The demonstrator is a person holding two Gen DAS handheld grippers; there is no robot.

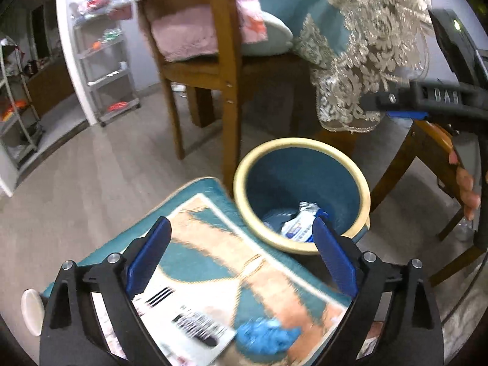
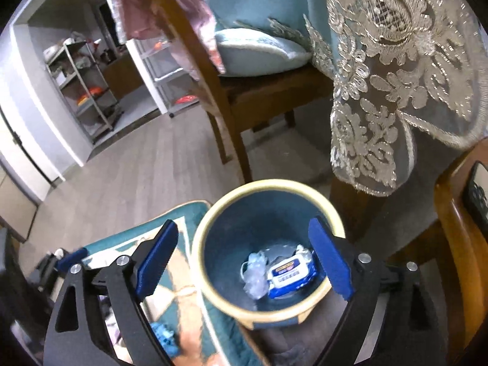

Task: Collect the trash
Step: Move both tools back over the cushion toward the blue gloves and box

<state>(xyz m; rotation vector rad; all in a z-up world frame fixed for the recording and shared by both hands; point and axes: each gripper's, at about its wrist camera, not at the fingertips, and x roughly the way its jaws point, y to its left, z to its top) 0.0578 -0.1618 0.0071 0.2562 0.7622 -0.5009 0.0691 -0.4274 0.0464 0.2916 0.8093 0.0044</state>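
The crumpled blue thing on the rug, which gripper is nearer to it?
Left. The left gripper hangs open right above the crumpled blue thing on the rug; the right gripper is open over the trash bin beside it.

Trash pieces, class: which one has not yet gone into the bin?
The crumpled blue piece on the rug; the wipes packet and clear plastic lie inside the bin.

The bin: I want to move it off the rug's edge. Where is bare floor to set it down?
Free: the grey wood floor left of the bin, between the rug and the white shelf rack. Crowded: behind the bin, chair legs and the hanging lace tablecloth; the rug carries a paper and a blue wad.
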